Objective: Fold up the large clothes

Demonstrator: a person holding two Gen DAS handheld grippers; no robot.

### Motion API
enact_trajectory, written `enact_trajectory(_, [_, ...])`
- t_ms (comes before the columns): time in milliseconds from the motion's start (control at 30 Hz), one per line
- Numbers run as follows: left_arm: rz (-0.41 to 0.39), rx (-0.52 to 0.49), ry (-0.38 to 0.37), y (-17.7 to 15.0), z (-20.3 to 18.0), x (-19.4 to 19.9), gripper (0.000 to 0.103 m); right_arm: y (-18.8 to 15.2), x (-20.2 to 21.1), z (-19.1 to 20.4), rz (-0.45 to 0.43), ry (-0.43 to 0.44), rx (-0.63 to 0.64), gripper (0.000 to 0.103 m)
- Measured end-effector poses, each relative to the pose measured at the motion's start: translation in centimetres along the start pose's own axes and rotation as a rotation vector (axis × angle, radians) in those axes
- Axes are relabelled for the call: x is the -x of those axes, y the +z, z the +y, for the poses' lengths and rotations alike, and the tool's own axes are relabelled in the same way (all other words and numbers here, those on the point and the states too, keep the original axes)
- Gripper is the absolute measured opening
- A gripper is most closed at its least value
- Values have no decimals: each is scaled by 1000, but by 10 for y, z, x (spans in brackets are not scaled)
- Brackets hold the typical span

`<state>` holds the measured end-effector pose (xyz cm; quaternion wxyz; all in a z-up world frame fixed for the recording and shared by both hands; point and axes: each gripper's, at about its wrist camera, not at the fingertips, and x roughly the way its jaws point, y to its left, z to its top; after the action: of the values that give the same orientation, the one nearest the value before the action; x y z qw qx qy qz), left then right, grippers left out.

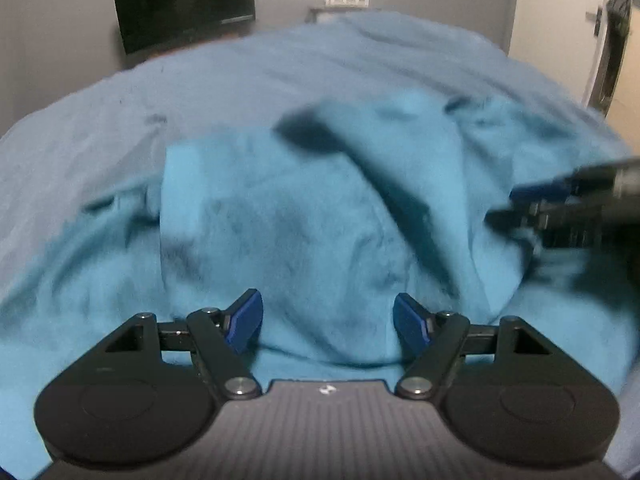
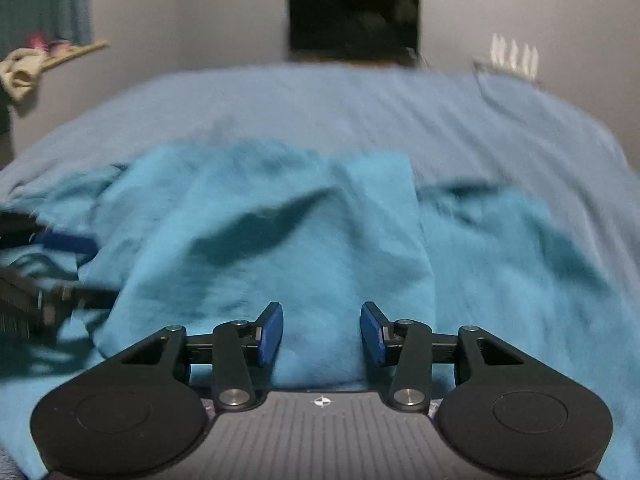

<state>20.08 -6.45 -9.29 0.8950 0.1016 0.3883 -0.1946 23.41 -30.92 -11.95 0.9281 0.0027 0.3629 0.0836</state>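
Observation:
A large bright-blue garment (image 1: 288, 224) lies rumpled on a bed covered by a paler blue sheet (image 1: 240, 80). My left gripper (image 1: 327, 322) is open, its blue pads apart just over the near part of the garment, holding nothing. The right gripper shows at the right edge of the left wrist view (image 1: 520, 208), blurred. In the right wrist view the garment (image 2: 280, 240) fills the foreground, with a folded flap raised in the middle. My right gripper (image 2: 322, 332) is open over the cloth, empty. The left gripper appears at the left edge (image 2: 68, 264).
A dark screen (image 1: 184, 4) stands against the grey wall beyond the bed, also seen in the right wrist view (image 2: 354, 20). A white rack (image 2: 514, 56) sits at the bed's far side. A door (image 1: 560, 20) is at the right. A shelf with items (image 2: 48, 52) is at left.

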Motion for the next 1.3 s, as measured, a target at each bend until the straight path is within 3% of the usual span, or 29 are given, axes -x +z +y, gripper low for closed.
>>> enact_trajectory(100, [2, -13, 19, -6, -3, -3, 73, 2, -11, -6, 24, 7, -41, 46])
enact_trajectory(300, [6, -20, 43, -7, -7, -15, 78, -1, -13, 5, 25, -45, 2, 54])
enact_trajectory(633, [-5, 4, 74, -9, -2, -14, 85, 3, 26, -7, -142, -80, -75, 62])
enact_trajectory(767, [-129, -11, 161, -5, -11, 11, 85, 2, 24, -8, -142, -74, -64, 62])
enact_trajectory(833, [-205, 24, 145, 0, -13, 24, 86, 0, 25, -6, -164, -68, -62, 62])
enact_trajectory(900, [-249, 91, 80, 7, -13, 31, 88, -1, 27, -6, -195, -40, -70, 62])
enact_trajectory(967, [-233, 134, -5, 15, -17, 27, 88, -1, 30, -6, -215, -12, -78, 62])
enact_trajectory(1033, [-186, 135, -45, 19, -23, 16, 88, 0, 27, -4, -200, 11, -70, 62])
enact_trajectory(1200, [8, 73, 4, 10, -40, -23, 91, -3, 6, -2, -75, -14, -52, 62])
enact_trajectory(1300, [29, 136, -16, 4, -29, -27, 94, -4, -6, -6, -17, -15, -74, 61])
